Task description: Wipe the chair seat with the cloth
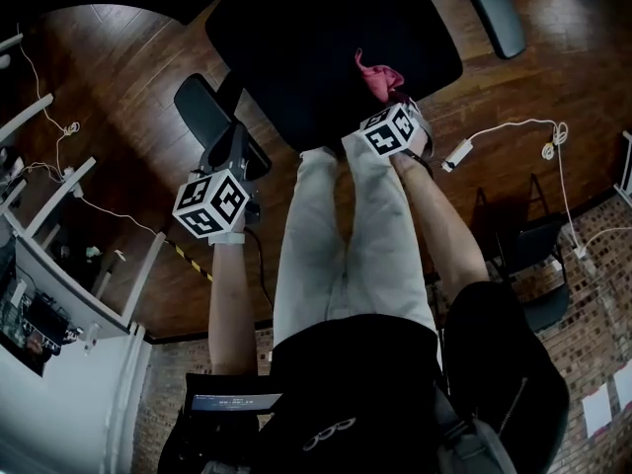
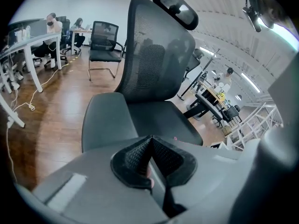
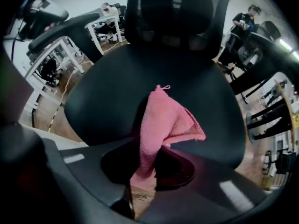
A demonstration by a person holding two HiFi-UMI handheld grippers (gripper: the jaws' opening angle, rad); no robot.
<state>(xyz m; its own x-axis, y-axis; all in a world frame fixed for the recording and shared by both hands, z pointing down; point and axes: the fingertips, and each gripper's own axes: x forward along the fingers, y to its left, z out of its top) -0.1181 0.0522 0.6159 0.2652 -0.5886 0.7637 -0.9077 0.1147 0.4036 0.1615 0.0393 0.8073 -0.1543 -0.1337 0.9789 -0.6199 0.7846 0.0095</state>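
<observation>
The black office chair's seat (image 1: 296, 38) lies at the top of the head view, in front of the person's knees. My right gripper (image 1: 393, 102) is shut on a pink cloth (image 1: 379, 75), which bunches up over the seat's near right part. In the right gripper view the cloth (image 3: 163, 120) spills forward from the shut gripper (image 3: 147, 164) and drapes onto the seat (image 3: 103, 92). My left gripper (image 1: 235, 136) hovers over the chair's left armrest (image 1: 202, 112). In its own view this gripper (image 2: 150, 146) is shut and holds nothing, facing the armrest (image 2: 105, 120), seat (image 2: 163, 120) and mesh backrest (image 2: 156, 55).
The person's legs in light trousers (image 1: 346, 225) stand against the seat's front edge. White cables (image 1: 513, 131) trail over the wooden floor. White desks (image 1: 59, 294) stand at the left. Another chair (image 2: 105, 45) and seated people (image 2: 51, 24) are farther back.
</observation>
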